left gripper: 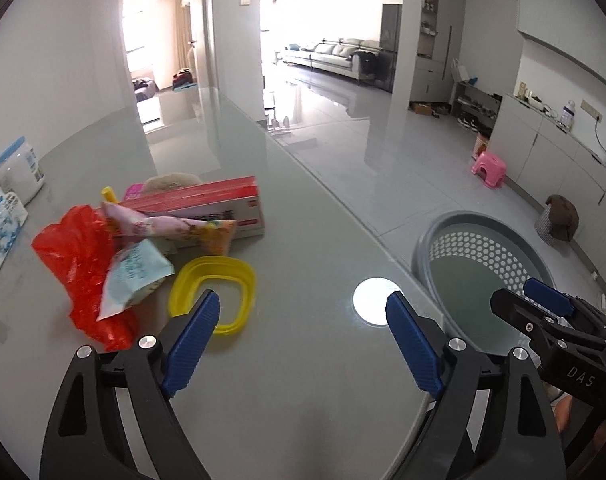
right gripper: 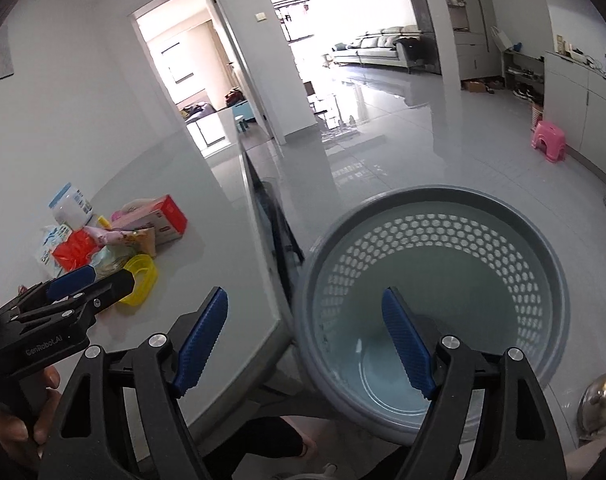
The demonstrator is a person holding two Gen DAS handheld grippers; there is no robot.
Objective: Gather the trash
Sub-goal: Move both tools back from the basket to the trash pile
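- Glossy grey tabletop (left gripper: 303, 240) carried a trash pile.
- Red plastic bag (left gripper: 79, 264), crumpled wrappers (left gripper: 135, 276), red carton (left gripper: 207, 204) and yellow plastic ring (left gripper: 213, 294) lay together.
- Grey perforated basket (right gripper: 435, 280) stood off the tabletop's edge.
- Left gripper (left gripper: 303, 316) hovered beside the ring, fingers wide, empty.
- Right gripper (right gripper: 305, 322) hung above the basket, fingers wide, empty.

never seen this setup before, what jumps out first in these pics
A bright heap of trash on the grey table: a red plastic bag, a red box and a yellow ring just ahead of the open left tool. Off the table's edge stands an empty perforated grey basket, under the open right tool.
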